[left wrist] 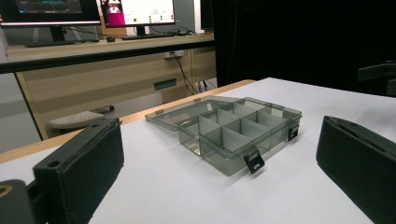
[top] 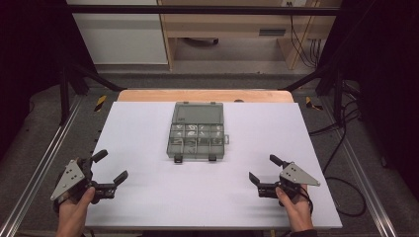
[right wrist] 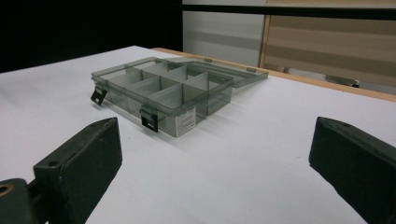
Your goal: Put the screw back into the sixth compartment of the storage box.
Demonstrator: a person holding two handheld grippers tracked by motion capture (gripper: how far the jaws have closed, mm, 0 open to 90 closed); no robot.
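A clear grey compartment box (top: 197, 135) lies in the middle of the white table top (top: 148, 197), its lid (top: 198, 113) folded flat away from me. Small parts sit in some of its compartments. Two black latches hang on its near side. My left gripper (top: 109, 169) rests open at the near left, held by a hand, well short of the box (left wrist: 233, 135). My right gripper (top: 264, 170) is open at the near right, likewise apart from the box (right wrist: 163, 91). Nothing is between either pair of jaws.
The white sheet covers a wooden table whose far edge (top: 205, 95) shows behind the box. Metal rails (top: 39, 168) run along both sides. Cables (top: 341, 148) trail on the floor at the right. A desk with monitors (left wrist: 135, 11) stands beyond the table.
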